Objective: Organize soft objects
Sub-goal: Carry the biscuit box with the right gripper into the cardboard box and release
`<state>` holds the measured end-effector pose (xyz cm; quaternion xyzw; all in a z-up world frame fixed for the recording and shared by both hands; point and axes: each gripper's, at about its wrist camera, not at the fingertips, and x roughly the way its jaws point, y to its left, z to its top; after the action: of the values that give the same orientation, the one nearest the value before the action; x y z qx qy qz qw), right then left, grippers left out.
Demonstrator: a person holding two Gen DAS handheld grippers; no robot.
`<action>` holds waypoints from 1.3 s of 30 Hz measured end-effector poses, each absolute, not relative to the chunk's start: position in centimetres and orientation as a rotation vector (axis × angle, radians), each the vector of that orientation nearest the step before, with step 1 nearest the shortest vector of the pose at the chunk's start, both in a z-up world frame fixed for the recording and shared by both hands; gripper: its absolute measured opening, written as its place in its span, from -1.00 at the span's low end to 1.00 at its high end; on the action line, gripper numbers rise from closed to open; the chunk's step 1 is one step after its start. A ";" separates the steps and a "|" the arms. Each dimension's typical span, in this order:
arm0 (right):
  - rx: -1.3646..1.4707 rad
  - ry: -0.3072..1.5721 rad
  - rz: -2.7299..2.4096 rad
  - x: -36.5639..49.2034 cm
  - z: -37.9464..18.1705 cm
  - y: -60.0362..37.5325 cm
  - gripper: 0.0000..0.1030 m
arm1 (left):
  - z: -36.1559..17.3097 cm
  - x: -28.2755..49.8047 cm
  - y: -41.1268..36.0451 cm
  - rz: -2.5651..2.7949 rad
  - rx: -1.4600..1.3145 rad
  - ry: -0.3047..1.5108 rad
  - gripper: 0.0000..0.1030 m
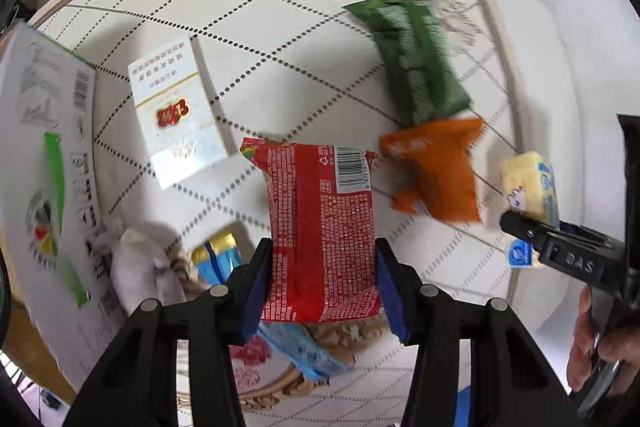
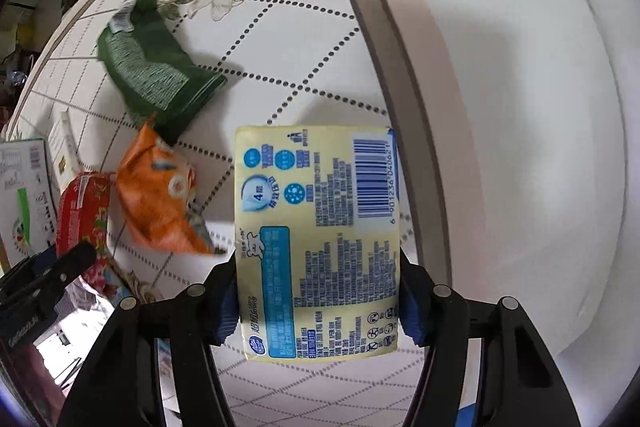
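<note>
My left gripper (image 1: 324,259) is shut on a red snack packet (image 1: 320,227) and holds it above the table; the packet also shows in the right wrist view (image 2: 82,211). My right gripper (image 2: 318,291) is shut on a yellow tissue pack (image 2: 318,239), held above the table's right edge; the pack also shows in the left wrist view (image 1: 530,183). An orange snack bag (image 1: 440,167) (image 2: 160,199) and a green packet (image 1: 416,63) (image 2: 156,75) lie on the table between the grippers.
A white cigarette box (image 1: 176,111) lies on the tiled table (image 1: 280,27). A large white carton (image 1: 44,163) stands at the left. A white cloth (image 1: 136,263), a blue wrapper (image 1: 296,343) and a woven basket (image 1: 280,391) sit below my left gripper. A white cushion (image 2: 540,147) borders the table's right.
</note>
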<state>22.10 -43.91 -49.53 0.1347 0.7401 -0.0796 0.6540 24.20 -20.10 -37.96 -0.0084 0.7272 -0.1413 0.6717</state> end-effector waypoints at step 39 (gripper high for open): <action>0.315 1.491 0.117 34.4 -40.8 -4.8 0.26 | -33.2 32.3 14.3 -0.186 -0.120 1.462 -0.53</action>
<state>34.40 -4.80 -40.81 0.1426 0.6750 0.0528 0.7220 32.35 14.31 -33.23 -0.0547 0.6662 -0.0845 0.7390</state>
